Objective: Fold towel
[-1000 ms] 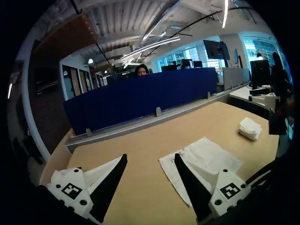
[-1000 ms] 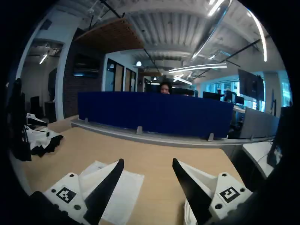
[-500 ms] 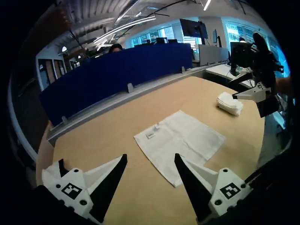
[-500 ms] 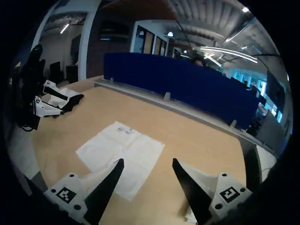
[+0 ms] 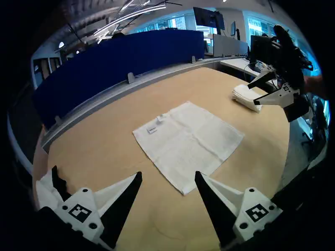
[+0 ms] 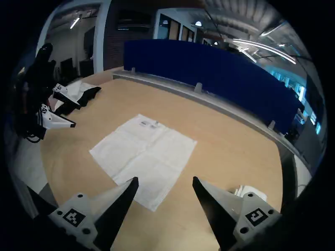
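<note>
A white towel [image 5: 188,142] lies spread flat on the wooden table [image 5: 104,138], with small tags near its far edge. In the left gripper view my left gripper [image 5: 167,196] is open above the table, just short of the towel's near corner. That view also has the right gripper [image 5: 268,90] open at the far right, held by a hand. In the right gripper view the towel [image 6: 144,157] lies ahead of my open right gripper [image 6: 164,200], whose tips hover over the towel's near edge. The left gripper [image 6: 58,111] stands open at the far left there.
A stack of folded white towels [image 5: 247,95] sits at the table's right side, also seen as the stack [image 6: 247,192] by my right finger. A pile of white and black cloth [image 6: 81,93] lies at the left. A blue partition [image 5: 117,67] runs along the far edge.
Both grippers have tilted downward, so the views swung from the ceiling and partition to the table. The whole towel now lies in view ahead of each gripper. Both stayed open.
</note>
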